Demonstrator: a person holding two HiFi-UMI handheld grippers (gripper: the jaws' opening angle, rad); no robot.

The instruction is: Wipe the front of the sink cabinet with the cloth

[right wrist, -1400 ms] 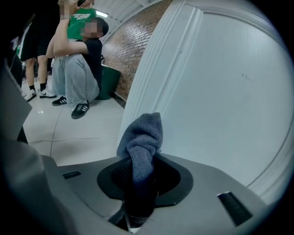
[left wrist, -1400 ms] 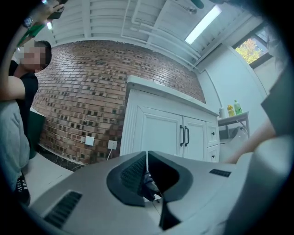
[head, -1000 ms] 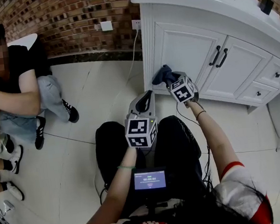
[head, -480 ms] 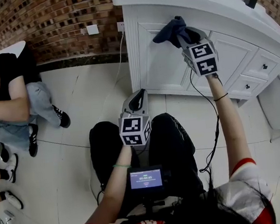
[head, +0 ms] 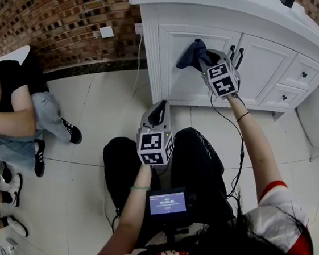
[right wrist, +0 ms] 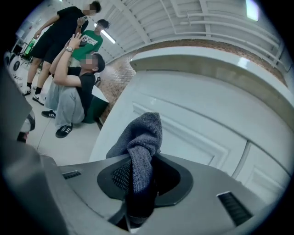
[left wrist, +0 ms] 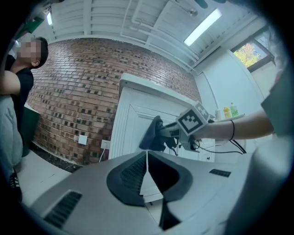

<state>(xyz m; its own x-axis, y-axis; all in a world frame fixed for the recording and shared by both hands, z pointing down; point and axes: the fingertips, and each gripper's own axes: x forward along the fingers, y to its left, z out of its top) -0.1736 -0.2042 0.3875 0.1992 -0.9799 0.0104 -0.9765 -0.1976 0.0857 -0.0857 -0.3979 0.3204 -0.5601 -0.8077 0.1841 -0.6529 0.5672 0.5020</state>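
The pale tiled floor (head: 107, 118) and the brick wall (head: 61, 21) framed the scene, and the white sink cabinet (head: 266, 63) stood against that wall ahead of us. A person (head: 7, 95) sat on the floor well off to our left. We held the right gripper (head: 204, 60) raised in front of the cabinet's left door, its jaws clamped on the dark blue-grey cloth (head: 191, 54). The cloth bunched out past the jaw tips toward the upper part of the door panel; we could not tell whether it actually touched the door. We kept the left gripper (head: 158, 114) low over our lap, apart from the cabinet, with its jaws closed together on nothing. Two dark door handles (head: 235, 56) showed just right of the right gripper.
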